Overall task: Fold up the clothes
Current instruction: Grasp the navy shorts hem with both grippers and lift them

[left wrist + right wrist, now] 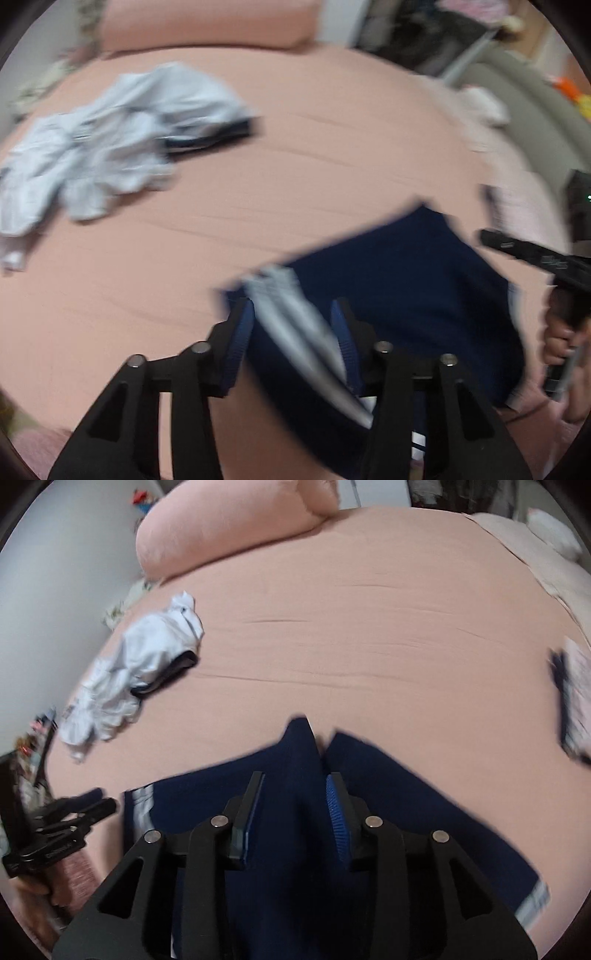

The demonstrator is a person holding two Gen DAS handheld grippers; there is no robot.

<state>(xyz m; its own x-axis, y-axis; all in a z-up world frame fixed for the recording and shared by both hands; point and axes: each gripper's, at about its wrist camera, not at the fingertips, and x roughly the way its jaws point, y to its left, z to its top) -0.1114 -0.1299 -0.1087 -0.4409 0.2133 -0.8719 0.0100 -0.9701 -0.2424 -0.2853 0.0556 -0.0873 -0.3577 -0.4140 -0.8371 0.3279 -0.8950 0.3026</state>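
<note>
A navy blue fabric garment with pale grey stripes along its edge (406,288) lies on the near part of a bed covered by a salmon-pink sheet (295,166), close to the person. In the left wrist view, the left gripper (293,321), black with blue ribbed pads, hangs just over the near-left edge of the garment; its fingers stand apart, and a grey striped band of the cloth runs through the gap between them, though the blur hides whether the pads touch it. In the right wrist view, the right gripper (295,797) sits over the middle of the same garment (406,812), where the cloth rises in a dark pointed ridge between the two fingers; the fingers are apart and do not pinch the ridge. The right gripper also shows at the right edge of the left view, its black body held in a hand (561,343). The left gripper shows at the lower left of the right view, beside the striped edge of the garment. Well apart from the navy piece, toward the far left of the bed, lies a crumpled heap of pale blue-white clothing (129,675) with a dark folded item (170,675) partly under it. A long pink bolster pillow (229,528) rests along the far end of the bed. A small dark and pale object (572,701) lies at the right edge of the sheet, too blurred to identify.
</note>
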